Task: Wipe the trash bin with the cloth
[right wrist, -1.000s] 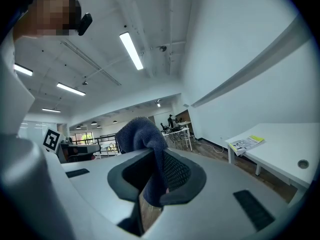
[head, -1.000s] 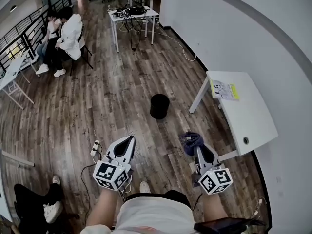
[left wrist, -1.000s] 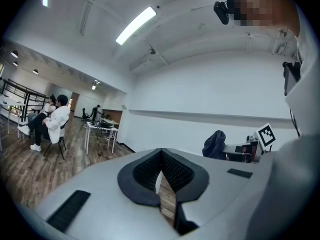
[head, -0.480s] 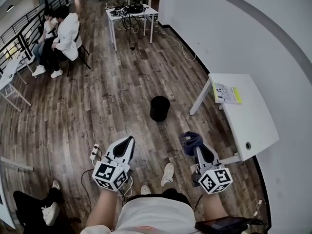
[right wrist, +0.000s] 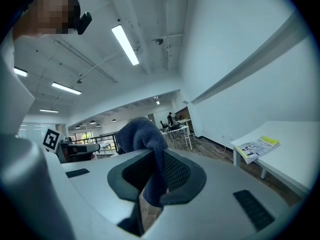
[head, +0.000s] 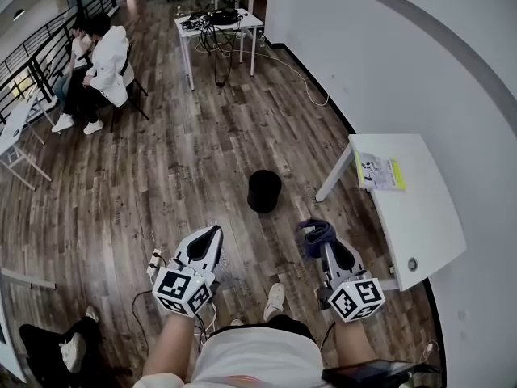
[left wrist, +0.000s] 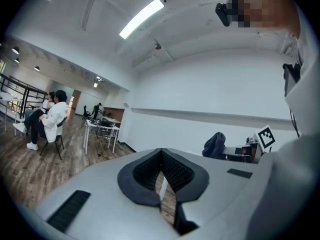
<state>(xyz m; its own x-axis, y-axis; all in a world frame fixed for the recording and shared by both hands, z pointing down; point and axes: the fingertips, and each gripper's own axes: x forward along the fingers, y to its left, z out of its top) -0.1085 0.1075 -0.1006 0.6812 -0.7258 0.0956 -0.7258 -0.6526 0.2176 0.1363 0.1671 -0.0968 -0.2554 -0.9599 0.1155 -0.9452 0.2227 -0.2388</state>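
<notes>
You're in the approach step: right tongs [head: 321,244] clamped on the cloth [head: 314,230], left tongs [head: 212,233] pinched together and empty, trash bin [head: 264,191] well ahead between them, so next close in and press cloth to its wall.

The lower part of the cloth [right wrist: 140,134] is hidden between the closed jaws of the right gripper [head: 321,247]; only its bunched top is seen. The inside of the trash bin [head: 264,191] is lost in shadow. The print on the booklet [head: 380,173] is too small to be read. On the far desk [head: 218,23] only a dark tangle can be made out. At far left, a seated person [head: 79,43] is largely covered by a second person in white [head: 109,55]. At near left, a person's legs [head: 48,350] are cut off by the picture's edge, as is a dark flat device [head: 371,373] at near right.
</notes>
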